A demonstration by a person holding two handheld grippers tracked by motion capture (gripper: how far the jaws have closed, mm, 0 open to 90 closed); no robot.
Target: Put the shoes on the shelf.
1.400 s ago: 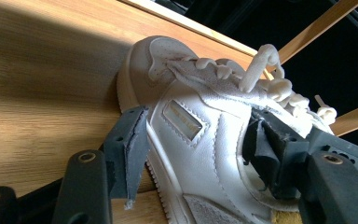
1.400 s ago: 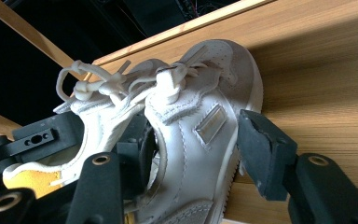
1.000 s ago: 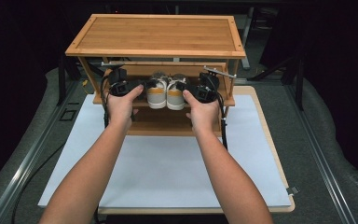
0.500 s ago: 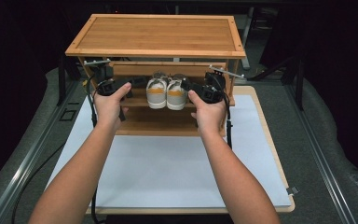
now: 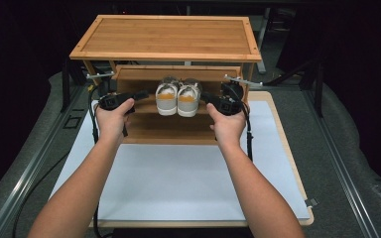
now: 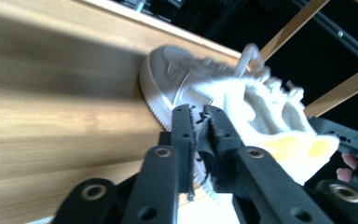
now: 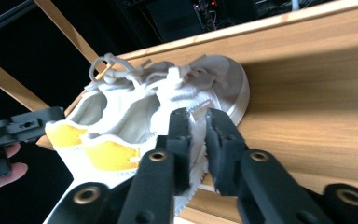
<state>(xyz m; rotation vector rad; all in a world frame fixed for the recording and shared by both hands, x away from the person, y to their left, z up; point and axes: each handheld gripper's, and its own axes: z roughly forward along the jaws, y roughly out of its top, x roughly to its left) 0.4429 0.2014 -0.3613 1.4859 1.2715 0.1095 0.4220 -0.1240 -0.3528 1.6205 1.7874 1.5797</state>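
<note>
A pair of white sneakers [image 5: 178,96] with yellow heel tabs stands side by side on the middle shelf [image 5: 146,107] of a bamboo shoe rack [image 5: 166,37], heels towards me. My left gripper [image 5: 142,94] lies level to the left of the pair, apart from it. Its jaws have just been closing and are together with nothing between them [image 6: 198,113]; the sneakers [image 6: 177,77] lie beyond. My right gripper [image 5: 205,97] is close beside the right sneaker. Its jaws have just been closing to a thin gap [image 7: 196,116] with nothing in it, in front of the sneakers [image 7: 135,109].
The rack stands at the far end of a white mat [image 5: 178,178] on a wooden board. Its lower shelf [image 5: 168,130] is bare. Metal hooks stick out from the rack's sides [image 5: 98,76] [image 5: 240,80]. Grey carpet and dark surroundings lie around the board.
Both grippers were hard against the sides of the sneakers with wide jaws. They have drawn outward, the left one farther, and both pairs of jaws have come together. The sneakers stayed in place.
</note>
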